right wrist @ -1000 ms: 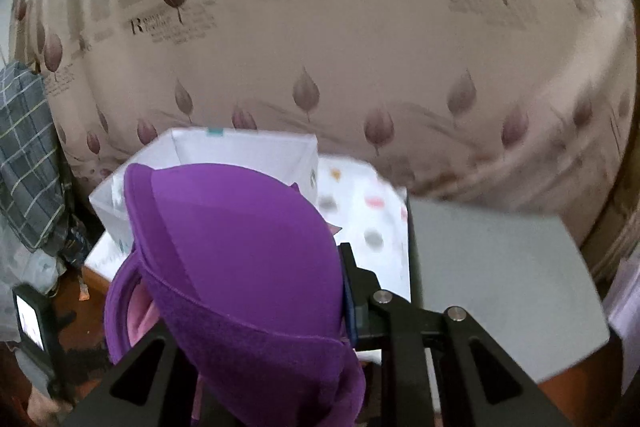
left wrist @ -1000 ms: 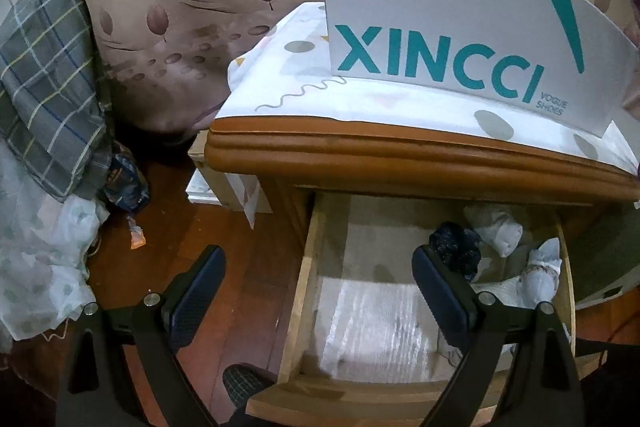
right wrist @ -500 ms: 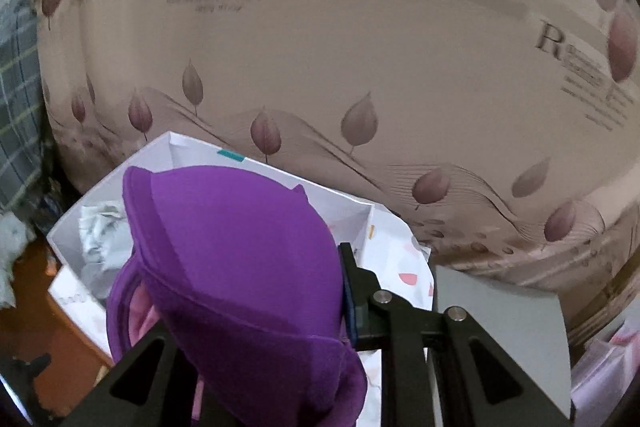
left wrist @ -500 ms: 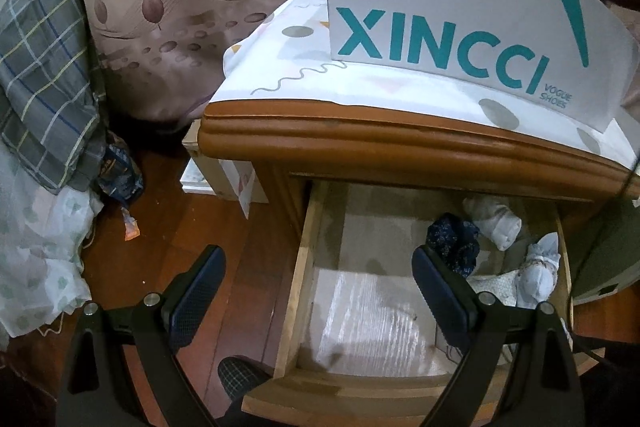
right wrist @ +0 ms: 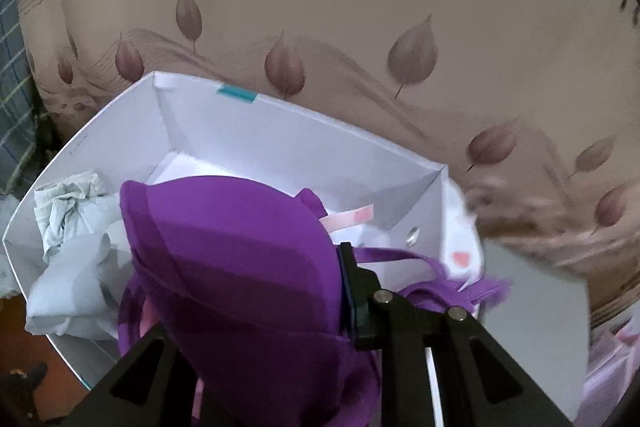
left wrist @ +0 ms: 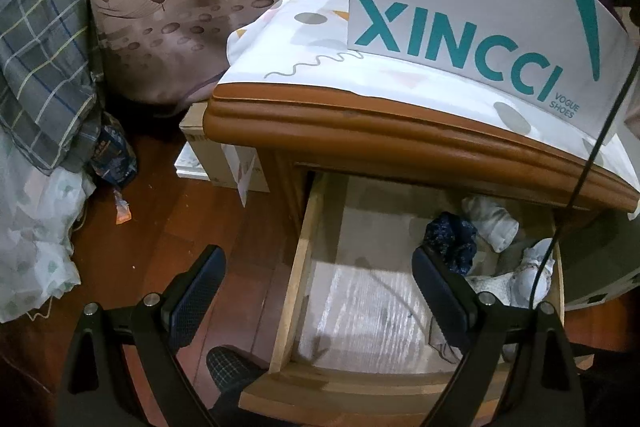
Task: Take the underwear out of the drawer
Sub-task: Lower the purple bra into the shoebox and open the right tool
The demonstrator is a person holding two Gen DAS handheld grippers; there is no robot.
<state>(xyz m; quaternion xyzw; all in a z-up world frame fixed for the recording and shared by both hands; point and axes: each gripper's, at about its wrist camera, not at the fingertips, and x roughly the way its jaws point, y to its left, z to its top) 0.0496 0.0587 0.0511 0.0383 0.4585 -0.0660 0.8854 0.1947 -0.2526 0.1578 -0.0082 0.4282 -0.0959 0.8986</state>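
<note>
Right wrist view: the right gripper [right wrist: 320,311], jaws clamped on a purple bra [right wrist: 244,267], is poised above the open white shoe box [right wrist: 288,139] on top of the nightstand [left wrist: 400,143]. The garment's cup lies directly over the box's interior, its straps trailing right toward the near-right corner, crumpled pale cloth [right wrist: 68,227] filling the left end. The coming move appears to be a lowering into the box, which lies below and just beyond the held garment. Left wrist view: the left gripper [left wrist: 320,295], jaws spread wide and empty, hovers over the near edge of the open drawer [left wrist: 296,267], nearer than the right gripper to the remaining underwear [left wrist: 452,239], which sits at the drawer's far right
</note>
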